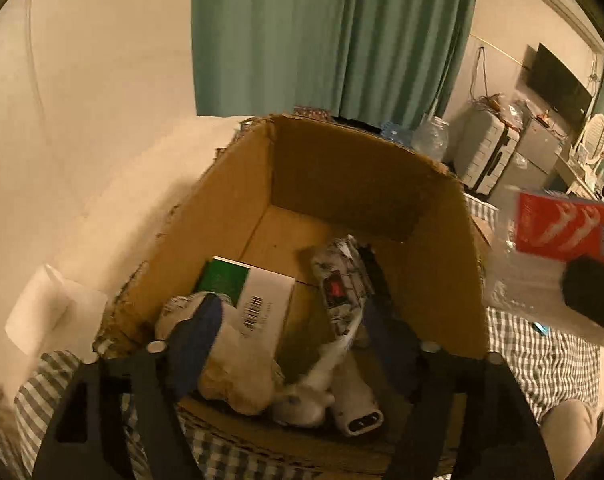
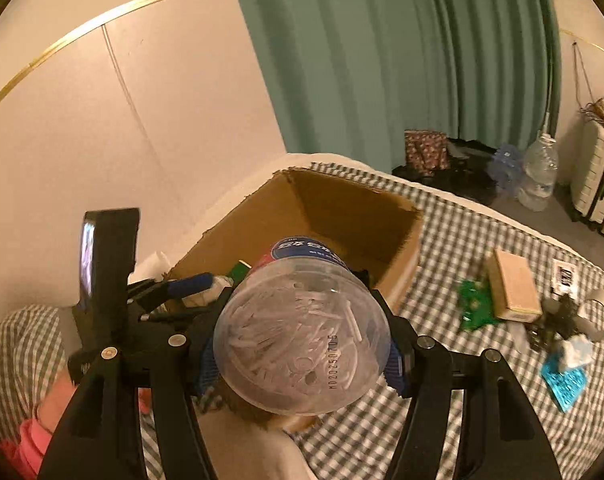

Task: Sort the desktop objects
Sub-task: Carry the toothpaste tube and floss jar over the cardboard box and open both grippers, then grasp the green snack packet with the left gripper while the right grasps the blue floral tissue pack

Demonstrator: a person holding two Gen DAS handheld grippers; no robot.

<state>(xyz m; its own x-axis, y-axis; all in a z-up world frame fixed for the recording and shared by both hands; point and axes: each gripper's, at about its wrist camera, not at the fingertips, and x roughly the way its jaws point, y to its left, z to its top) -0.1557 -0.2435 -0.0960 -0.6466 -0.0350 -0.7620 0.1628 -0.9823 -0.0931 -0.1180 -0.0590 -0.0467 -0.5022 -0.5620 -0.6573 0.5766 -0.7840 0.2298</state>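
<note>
An open cardboard box [image 1: 382,184] stands on the checked cloth and holds a green-and-white carton [image 1: 257,300], a printed packet [image 1: 342,280], crumpled paper [image 1: 237,376] and a white charger [image 1: 354,412]. My left gripper [image 1: 289,344] hangs open over the box's near side, nothing between its blue fingers [image 1: 193,344]. My right gripper [image 2: 302,356] is shut on a clear plastic jar [image 2: 302,340] of white sticks with a red-and-blue label, held beside the box [image 2: 362,208]. The jar also shows at the right of the left wrist view [image 1: 554,236].
To the right on the cloth lie a tan box [image 2: 514,292], a green card [image 2: 476,304], a tape roll [image 2: 598,312], a teal item [image 2: 566,380] and a barcode card [image 2: 564,276]. A wall is at left; a curtain [image 2: 382,60] and a water bottle [image 2: 540,172] stand behind.
</note>
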